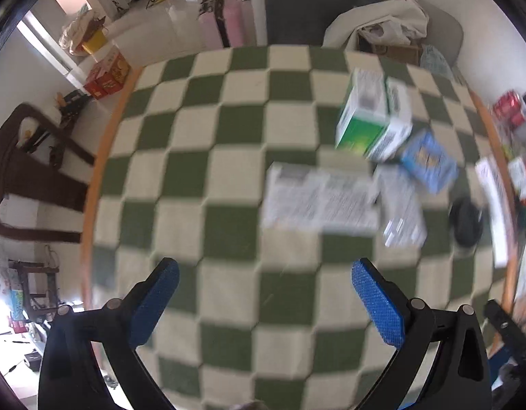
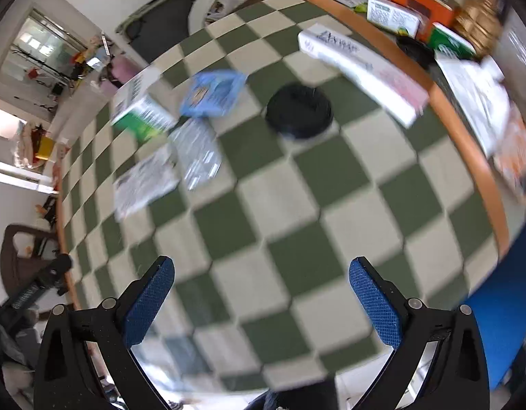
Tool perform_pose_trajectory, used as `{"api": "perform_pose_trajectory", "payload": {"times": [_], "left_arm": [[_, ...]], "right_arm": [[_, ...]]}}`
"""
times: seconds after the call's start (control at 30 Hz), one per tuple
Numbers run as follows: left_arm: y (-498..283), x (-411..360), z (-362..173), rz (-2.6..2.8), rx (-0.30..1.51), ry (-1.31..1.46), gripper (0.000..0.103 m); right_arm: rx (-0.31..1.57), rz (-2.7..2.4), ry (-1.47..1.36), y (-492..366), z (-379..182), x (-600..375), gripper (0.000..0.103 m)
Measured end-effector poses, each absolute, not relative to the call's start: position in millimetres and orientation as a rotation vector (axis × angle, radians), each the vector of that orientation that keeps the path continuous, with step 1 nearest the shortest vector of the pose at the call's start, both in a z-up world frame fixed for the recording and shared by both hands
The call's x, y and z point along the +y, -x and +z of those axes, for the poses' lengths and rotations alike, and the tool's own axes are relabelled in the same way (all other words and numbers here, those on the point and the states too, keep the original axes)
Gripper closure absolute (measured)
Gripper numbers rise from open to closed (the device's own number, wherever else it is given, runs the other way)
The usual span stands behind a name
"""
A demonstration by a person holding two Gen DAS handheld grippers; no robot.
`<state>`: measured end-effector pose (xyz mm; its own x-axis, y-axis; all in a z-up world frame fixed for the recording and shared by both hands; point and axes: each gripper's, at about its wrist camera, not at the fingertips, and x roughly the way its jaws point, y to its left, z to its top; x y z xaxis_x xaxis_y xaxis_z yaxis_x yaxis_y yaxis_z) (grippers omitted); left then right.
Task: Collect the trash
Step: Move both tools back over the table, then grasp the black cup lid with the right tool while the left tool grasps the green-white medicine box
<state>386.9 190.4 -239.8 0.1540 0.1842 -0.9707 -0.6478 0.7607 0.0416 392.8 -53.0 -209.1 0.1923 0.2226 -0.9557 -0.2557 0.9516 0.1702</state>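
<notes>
on the round table with the green and cream checkered cloth (image 2: 280, 205) the trash lies in a loose group, and both tools are above the near part of the cloth, well apart from it. the left gripper (image 1: 264, 302) has its blue-padded fingers (image 1: 379, 307) spread wide with nothing between them, and the right gripper (image 2: 261, 302) is the same, fingers (image 2: 374, 305) spread and empty. i judge that the task is at its approach step: nothing is picked up yet, and each tool must first choose one piece. the trash is a green and white cardboard box (image 1: 372, 119) that stands tilted, a small blue carton (image 1: 428, 160) just beside it, a flat printed paper leaflet (image 1: 317, 201), a crinkled printed wrapper (image 1: 401, 210) that touches the leaflet's edge, a round black lid-like disc (image 2: 298, 109) a little apart, and a long white box (image 2: 362, 68) near the orange table rim (image 2: 468, 143). the next move, i think, calls for a reach forward and down; the flat leaflet will be hard to pinch from above, so a box edge looks easier for the first grasp. about containers: i see no trash bin or bag on the cloth in these views, so i cannot tell where the pieces must go. the boxes look closed or folded, and the blur hides if something is inside them.
</notes>
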Motion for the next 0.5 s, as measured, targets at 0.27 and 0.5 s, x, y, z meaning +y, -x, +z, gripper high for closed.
{"api": "perform_pose_trajectory", "payload": {"times": [0.27, 0.5], "left_arm": [[-528, 203, -260, 0.519, 1.346, 0.367, 0.000], [-582, 209, -299, 0.484, 1.430, 0.337, 0.000]], "right_arm": [[1.392, 0.256, 0.029, -524, -245, -38, 0.000], [1.503, 0.238, 0.077, -570, -297, -14, 0.000]]}}
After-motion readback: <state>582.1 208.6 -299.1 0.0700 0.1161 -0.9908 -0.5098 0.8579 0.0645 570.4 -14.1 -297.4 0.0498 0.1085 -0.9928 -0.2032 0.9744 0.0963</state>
